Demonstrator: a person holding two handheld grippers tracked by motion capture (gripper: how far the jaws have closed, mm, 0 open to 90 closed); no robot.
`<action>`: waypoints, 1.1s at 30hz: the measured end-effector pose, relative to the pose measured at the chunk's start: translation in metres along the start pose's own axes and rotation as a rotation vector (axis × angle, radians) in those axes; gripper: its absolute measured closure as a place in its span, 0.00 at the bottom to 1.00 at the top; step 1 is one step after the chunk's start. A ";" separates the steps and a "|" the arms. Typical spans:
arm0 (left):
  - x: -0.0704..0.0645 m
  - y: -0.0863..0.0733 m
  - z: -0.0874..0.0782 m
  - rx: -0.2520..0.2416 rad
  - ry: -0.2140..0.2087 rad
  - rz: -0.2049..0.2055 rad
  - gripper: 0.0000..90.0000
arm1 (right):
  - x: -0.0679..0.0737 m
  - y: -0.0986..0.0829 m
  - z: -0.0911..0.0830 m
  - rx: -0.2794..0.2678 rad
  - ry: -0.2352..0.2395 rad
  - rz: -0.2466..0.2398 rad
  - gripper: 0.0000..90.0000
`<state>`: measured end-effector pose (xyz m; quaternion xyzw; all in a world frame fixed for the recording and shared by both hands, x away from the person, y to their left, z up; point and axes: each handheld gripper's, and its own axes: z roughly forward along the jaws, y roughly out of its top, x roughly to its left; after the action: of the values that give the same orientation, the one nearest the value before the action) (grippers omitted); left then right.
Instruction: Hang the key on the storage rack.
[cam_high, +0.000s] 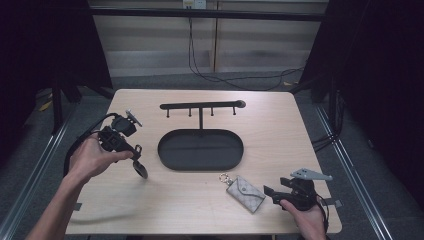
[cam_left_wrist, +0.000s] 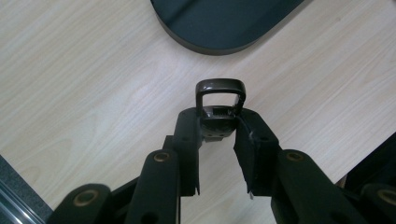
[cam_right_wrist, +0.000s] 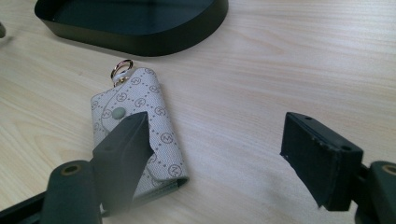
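The table (cam_high: 150, 210) carries a black oval tray (cam_high: 200, 149) at its centre, and behind the tray stands a black hook rack (cam_high: 202, 106) with a crossbar running left to right.

The right gripper (cam_high: 270, 192) sits at the near right of the table with its jaws spread wide, holding nothing. The left gripper (cam_high: 138, 161) is up at the left of the tray, closed on a small dark object with a square loop (cam_left_wrist: 220, 105); the loop sticks out beyond the jaw tips.

The patterned key pouch (cam_high: 245, 192) lies flat on the table just left of the right gripper and near of the tray's right end. Its long axis runs diagonally, with the gold ring (cam_high: 224, 177) at the far-left end pointing toward the tray. In the right gripper view the left jaw already overlaps the pouch's near end while the right jaw stands well clear over bare table, so this gripper is by far the nearer and probably needs to shift left to straddle the pouch.
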<state>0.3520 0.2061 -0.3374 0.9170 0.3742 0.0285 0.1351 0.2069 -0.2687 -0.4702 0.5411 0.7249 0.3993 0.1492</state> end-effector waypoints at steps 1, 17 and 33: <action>-0.001 0.001 -0.001 0.007 0.002 0.002 0.79 | 0.000 0.000 0.000 0.000 0.000 0.000 0.26; -0.007 0.022 -0.015 0.025 0.008 0.006 0.79 | 0.000 0.000 0.000 -0.001 -0.002 -0.005 0.26; -0.013 0.047 -0.016 0.062 -0.036 0.004 0.79 | 0.001 0.000 -0.002 -0.008 0.009 -0.015 0.20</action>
<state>0.3726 0.1686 -0.3084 0.9218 0.3706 0.0007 0.1133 0.2051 -0.2683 -0.4686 0.5333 0.7279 0.4037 0.1510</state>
